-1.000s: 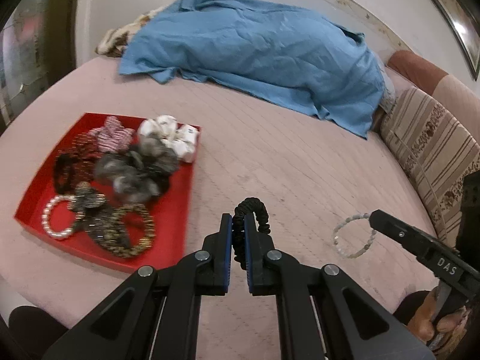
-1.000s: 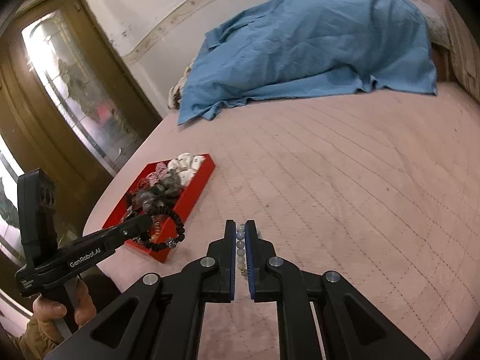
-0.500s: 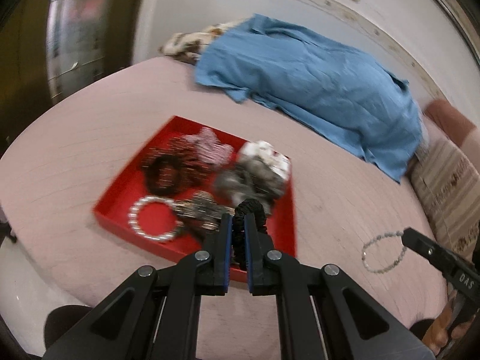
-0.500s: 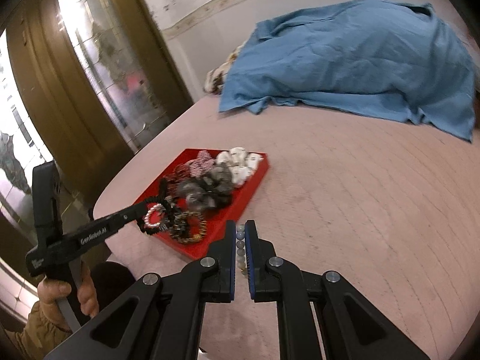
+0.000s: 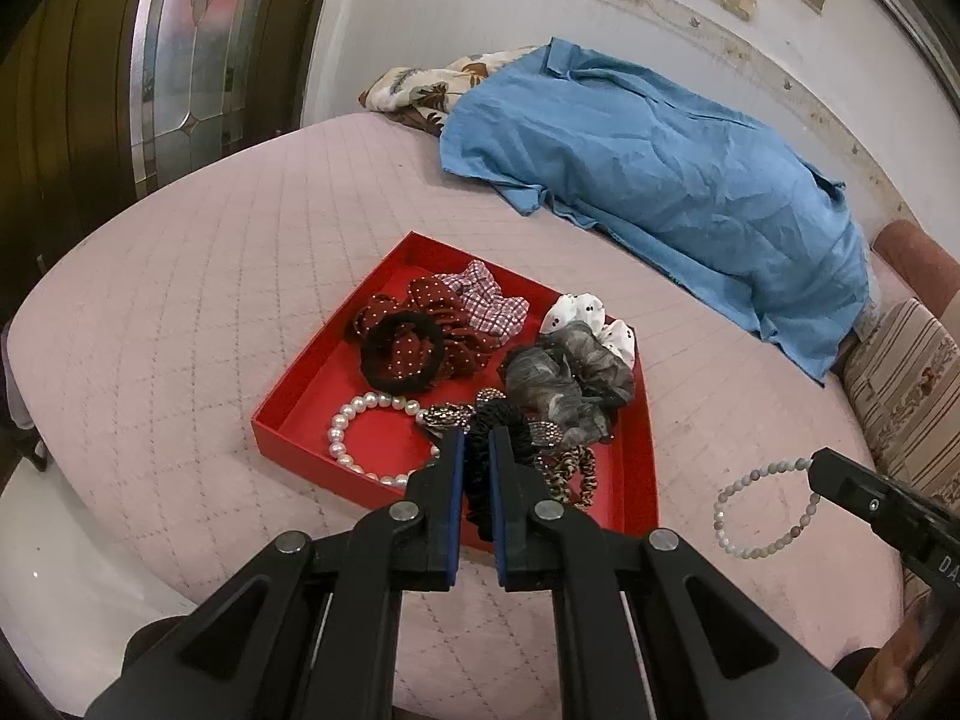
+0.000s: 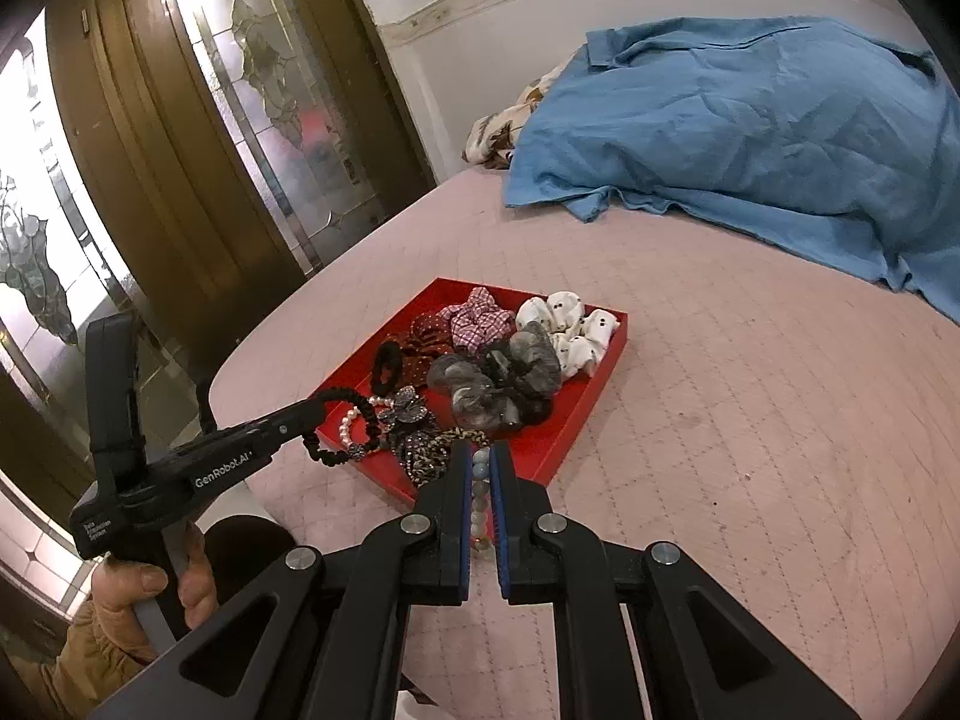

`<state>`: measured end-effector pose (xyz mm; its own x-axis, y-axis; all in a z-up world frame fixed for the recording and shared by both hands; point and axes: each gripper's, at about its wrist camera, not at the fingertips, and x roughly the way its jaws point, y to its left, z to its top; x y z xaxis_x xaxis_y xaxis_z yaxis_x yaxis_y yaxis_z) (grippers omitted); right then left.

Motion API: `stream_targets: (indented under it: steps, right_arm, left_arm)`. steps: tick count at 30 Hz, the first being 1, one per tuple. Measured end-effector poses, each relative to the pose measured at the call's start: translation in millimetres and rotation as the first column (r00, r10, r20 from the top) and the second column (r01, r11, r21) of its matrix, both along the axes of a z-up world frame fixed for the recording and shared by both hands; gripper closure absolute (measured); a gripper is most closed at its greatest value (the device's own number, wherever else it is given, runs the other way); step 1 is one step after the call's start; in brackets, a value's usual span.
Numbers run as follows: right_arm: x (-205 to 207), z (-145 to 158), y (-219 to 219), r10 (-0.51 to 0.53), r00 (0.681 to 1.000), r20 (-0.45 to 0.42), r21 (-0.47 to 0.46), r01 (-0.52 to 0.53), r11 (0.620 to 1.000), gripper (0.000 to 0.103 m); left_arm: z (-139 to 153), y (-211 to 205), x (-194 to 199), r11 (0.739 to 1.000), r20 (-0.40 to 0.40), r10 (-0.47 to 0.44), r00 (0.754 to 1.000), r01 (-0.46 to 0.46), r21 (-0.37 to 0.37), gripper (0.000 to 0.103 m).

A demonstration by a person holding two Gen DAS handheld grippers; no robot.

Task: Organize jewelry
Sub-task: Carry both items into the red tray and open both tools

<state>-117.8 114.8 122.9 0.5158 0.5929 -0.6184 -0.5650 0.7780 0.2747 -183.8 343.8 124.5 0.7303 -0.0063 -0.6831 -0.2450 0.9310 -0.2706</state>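
both grippers have swung over toward the red tray on the bed, left gripper angled down, fingers clamped on black scrunchie over the tray's near edge, right gripper fingers pinching pale bead bracelet just beside the tray

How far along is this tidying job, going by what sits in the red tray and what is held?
Mostly done, it seems. The red tray already holds several scrunchies and a pearl bracelet. In hand: the left gripper is shut on a black hair tie over the tray, and the right gripper is shut on a pale beaded bracelet near the tray's edge. Left: dropping both in. Nothing else loose shows on the pink bed cover.
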Motion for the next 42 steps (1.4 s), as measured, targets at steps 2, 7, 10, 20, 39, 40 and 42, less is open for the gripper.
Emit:
stream_targets:
  steps: [2, 7, 10, 20, 39, 40, 42]
  right_arm:
    - [3.0, -0.3, 2.0, -0.001, 1.0, -0.003, -0.005, 0.001, 1.0, 0.096]
    - [6.4, 0.2, 4.6, -0.01, 1.0, -0.018, -0.001, 0.01, 1.0, 0.096]
    - [6.5, 1.5, 6.4, -0.01, 1.0, -0.016, -0.01, 0.01, 1.0, 0.096]
    - [9.3, 6.6, 20.1, 0.001, 1.0, -0.006, -0.032, -0.002, 0.999, 0.096]
    - [34.0, 4.6, 33.3, -0.019, 0.998, -0.052, -0.046, 0.016, 0.999, 0.096]
    - [35.3, 5.0, 34.2, -0.018, 0.999, -0.051, -0.049, 0.016, 0.999, 0.096]
    - [37.5, 5.5, 37.6, -0.016, 0.999, -0.049, -0.056, 0.013, 0.998, 0.096]
  left_arm:
    - [-0.4, -0.8, 2.3, 1.0, -0.004, -0.004, 1.0, 0.004, 0.009, 0.095]
    - [-0.3, -5.1, 11.3, 0.998, -0.027, -0.009, 1.0, 0.011, 0.069, 0.095]
    - [0.7, -7.3, 14.8, 0.995, -0.032, -0.015, 0.999, 0.018, 0.096, 0.095]
    - [5.7, -8.9, 30.0, 0.988, -0.028, -0.032, 0.999, 0.036, 0.149, 0.095]
    - [-0.8, 11.6, 98.0, 0.988, -0.051, -0.049, 0.997, 0.056, 0.144, 0.095]
    - [-2.3, 12.2, 99.0, 0.989, -0.053, -0.049, 0.997, 0.056, 0.138, 0.095]
    - [-5.9, 15.1, 102.1, 0.991, -0.057, -0.051, 0.997, 0.057, 0.121, 0.095]
